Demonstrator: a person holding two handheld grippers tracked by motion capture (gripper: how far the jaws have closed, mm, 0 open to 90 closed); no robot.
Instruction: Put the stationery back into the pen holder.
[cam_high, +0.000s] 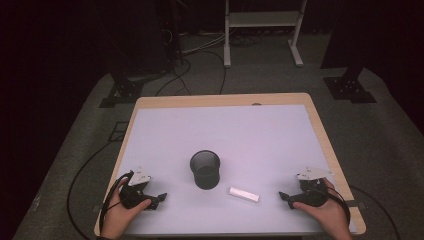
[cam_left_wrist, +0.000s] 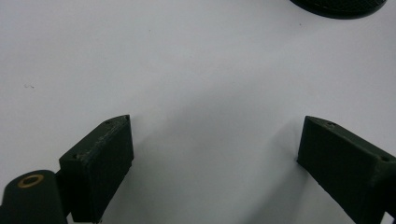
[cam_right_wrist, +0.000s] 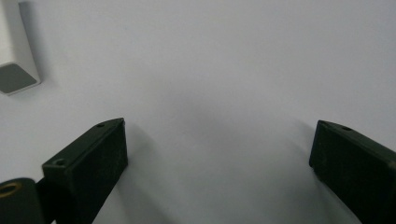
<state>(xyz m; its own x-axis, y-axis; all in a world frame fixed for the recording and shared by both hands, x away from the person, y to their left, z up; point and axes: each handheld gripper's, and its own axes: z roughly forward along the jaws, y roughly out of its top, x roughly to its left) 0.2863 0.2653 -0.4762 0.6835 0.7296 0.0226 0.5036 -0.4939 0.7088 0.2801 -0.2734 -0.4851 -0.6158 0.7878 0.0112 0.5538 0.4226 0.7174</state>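
Your right gripper (cam_high: 285, 196) is the closer one to that white block (cam_high: 244, 194). The block lies flat on the counter (cam_high: 250, 130), just right of the mesh cup (cam_high: 205, 169), long axis roughly pointing across toward your right hand. Both sets of jaws are spread wide with nothing in them; your left gripper (cam_high: 161, 198) sits well off past the cup.

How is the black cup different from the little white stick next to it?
The mesh cup is black, round and stands upright with its mouth open at the top; the white bar is pale, long and lies flat. The mesh cup is also taller and bulkier than the white bar. Both rest on the white tabletop, apart, untouched by either gripper.
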